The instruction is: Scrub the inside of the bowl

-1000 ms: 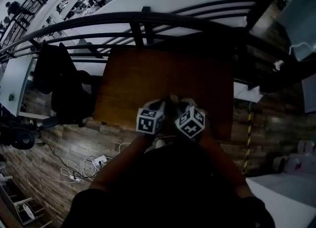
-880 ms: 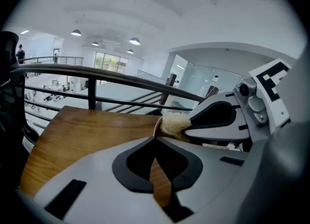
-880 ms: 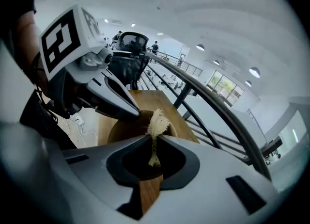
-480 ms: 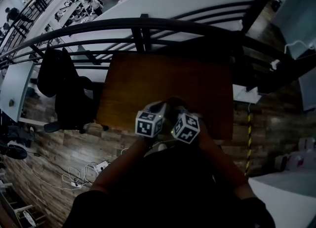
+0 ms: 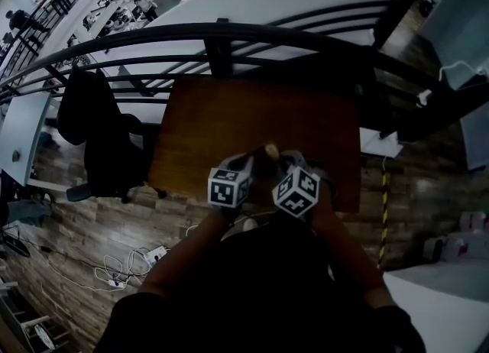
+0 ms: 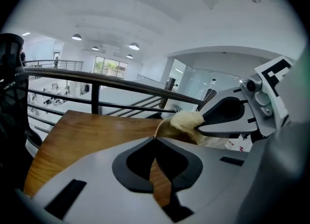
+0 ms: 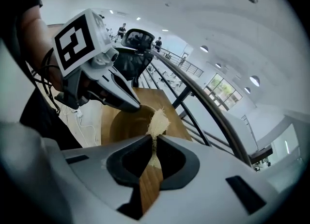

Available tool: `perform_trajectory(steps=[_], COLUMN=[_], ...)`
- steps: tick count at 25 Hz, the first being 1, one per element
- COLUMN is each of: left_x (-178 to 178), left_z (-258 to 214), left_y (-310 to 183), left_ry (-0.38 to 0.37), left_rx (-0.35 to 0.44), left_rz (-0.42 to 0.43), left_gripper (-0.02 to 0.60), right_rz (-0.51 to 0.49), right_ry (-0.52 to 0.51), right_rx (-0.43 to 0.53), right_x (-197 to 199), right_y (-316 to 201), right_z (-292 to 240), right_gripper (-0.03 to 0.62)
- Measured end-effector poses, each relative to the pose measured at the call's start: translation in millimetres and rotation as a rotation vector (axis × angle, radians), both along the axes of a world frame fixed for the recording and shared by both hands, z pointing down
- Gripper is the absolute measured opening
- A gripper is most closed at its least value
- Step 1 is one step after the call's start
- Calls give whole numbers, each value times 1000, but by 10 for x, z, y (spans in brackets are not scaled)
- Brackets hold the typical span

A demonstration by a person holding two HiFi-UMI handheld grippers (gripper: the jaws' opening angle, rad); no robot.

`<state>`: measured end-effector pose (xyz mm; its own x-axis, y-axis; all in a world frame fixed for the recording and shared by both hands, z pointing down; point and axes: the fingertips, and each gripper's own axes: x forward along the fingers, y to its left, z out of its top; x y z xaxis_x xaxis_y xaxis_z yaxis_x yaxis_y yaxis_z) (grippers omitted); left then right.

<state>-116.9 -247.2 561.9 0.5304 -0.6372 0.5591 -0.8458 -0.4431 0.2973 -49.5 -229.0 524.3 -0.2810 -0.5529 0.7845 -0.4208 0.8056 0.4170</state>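
seemingly light, stiff and slick, the wooden bowl (image 7: 121,123) sits tilted above the near edge of the table (image 5: 252,122), pinched at its thin rim by the closed left gripper (image 6: 156,138), while the right gripper (image 7: 154,139), clamped on a soft fibrous scrubber (image 7: 157,120), has open room short of the railing (image 5: 229,34).

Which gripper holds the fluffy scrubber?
The right gripper: it pinches the pale scrubber, while the left gripper grips the rim of the wooden bowl.

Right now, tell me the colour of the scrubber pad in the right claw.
Pale cream-yellow. The scrubber pad shows best in the left gripper view.
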Motion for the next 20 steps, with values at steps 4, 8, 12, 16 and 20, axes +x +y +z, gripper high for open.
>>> perform_trajectory(steps=[4, 8, 12, 16, 20], left_x=[45, 141, 146, -17, -86], left_z=[-88, -257, -342, -394, -372], left_y=[37, 53, 56, -22, -55], left_ry=[47, 107, 79, 33, 20], left_rx=[-4, 13, 78, 135, 129], left_rz=[7, 23, 34, 7, -7], left_gripper=[6, 5, 5, 3, 3], right_rz=[-16, -72, -159, -224, -213], right_ry=[46, 65, 18, -71, -79], right_rx=[52, 22, -51, -125, -153], right_x=[-69, -274, -446, -519, -405], right_y=[-55, 39, 223, 361, 403], right_z=[26, 161, 264, 169, 60], right_gripper=[38, 40, 38, 38, 38])
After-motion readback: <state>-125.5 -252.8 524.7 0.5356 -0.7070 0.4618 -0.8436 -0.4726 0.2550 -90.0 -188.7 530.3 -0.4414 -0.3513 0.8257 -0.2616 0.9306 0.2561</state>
